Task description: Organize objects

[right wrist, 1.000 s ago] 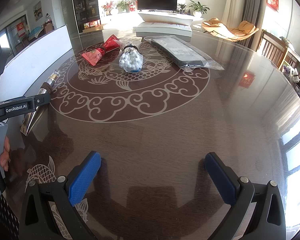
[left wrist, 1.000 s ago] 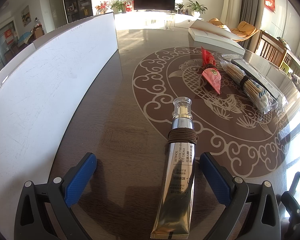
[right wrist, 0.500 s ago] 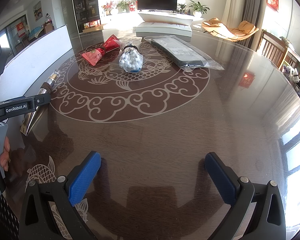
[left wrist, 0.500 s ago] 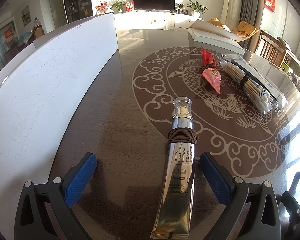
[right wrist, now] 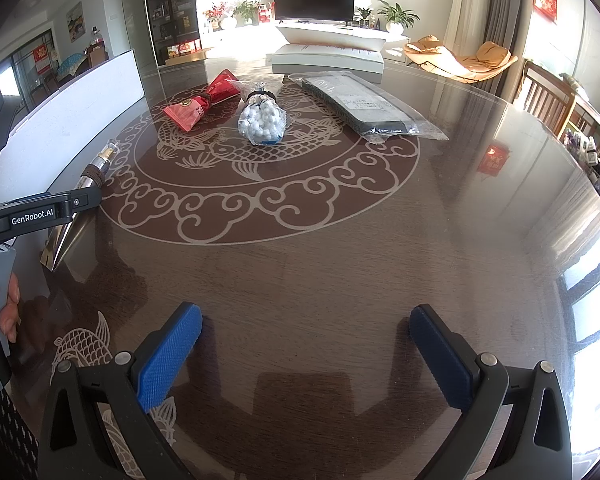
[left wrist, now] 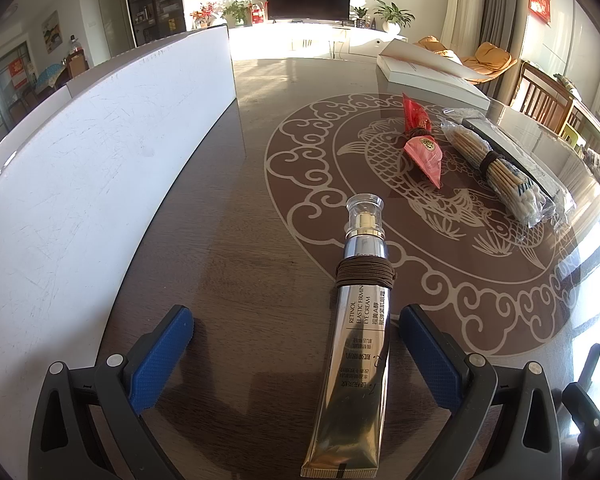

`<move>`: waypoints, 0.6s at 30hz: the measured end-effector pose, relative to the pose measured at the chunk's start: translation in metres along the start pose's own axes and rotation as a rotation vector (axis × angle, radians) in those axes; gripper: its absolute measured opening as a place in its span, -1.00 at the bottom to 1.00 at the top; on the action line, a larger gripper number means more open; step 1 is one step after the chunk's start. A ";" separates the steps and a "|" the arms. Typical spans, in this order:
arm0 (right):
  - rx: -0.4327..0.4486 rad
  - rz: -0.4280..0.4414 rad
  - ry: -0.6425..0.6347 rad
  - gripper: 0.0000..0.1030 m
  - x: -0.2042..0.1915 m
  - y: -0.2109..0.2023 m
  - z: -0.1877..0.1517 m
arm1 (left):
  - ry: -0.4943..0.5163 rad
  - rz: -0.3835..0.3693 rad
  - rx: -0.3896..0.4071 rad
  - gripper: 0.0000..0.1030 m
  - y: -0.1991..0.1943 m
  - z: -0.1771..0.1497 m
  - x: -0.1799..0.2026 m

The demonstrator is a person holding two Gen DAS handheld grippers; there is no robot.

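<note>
The gold metallic eye-cream tube (left wrist: 356,348) with a clear cap and brown cord wound round its neck lies flat near the left edge of the dark patterned tabletop (left wrist: 228,264), between the spread, released fingers of the left gripper (left wrist: 296,344), touching neither. The right gripper (right wrist: 306,344) gapes empty over bare tabletop.

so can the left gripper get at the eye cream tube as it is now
Probably yes. The left gripper is open with the eye cream tube lying flat on the table between its fingers, nearer the right one. Nothing lies in between; the white box stands well off to the left.
</note>
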State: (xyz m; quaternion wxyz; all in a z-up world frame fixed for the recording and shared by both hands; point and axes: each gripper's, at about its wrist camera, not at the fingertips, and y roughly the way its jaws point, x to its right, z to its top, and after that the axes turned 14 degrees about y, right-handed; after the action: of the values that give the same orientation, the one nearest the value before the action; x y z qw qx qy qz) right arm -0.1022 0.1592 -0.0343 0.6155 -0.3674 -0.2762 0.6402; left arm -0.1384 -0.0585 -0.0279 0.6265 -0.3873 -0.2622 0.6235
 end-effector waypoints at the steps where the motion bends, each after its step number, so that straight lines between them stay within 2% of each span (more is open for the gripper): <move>1: 0.000 0.000 0.000 1.00 0.000 0.000 0.000 | 0.000 0.000 0.000 1.00 0.000 0.000 0.000; 12: -0.018 0.009 -0.007 1.00 0.000 0.001 0.002 | 0.000 0.000 0.000 1.00 0.000 0.000 0.000; 14: -0.064 0.032 -0.024 0.99 0.000 0.004 0.015 | 0.000 0.000 0.000 1.00 0.000 0.000 0.000; 18: -0.008 0.066 -0.019 0.98 -0.002 0.001 0.072 | 0.000 0.000 0.000 1.00 0.000 0.000 0.000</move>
State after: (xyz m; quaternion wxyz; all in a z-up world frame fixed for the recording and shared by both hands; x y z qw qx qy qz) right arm -0.1607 0.1639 0.0067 0.5900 -0.3727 -0.2724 0.6624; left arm -0.1388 -0.0589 -0.0281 0.6265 -0.3872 -0.2622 0.6235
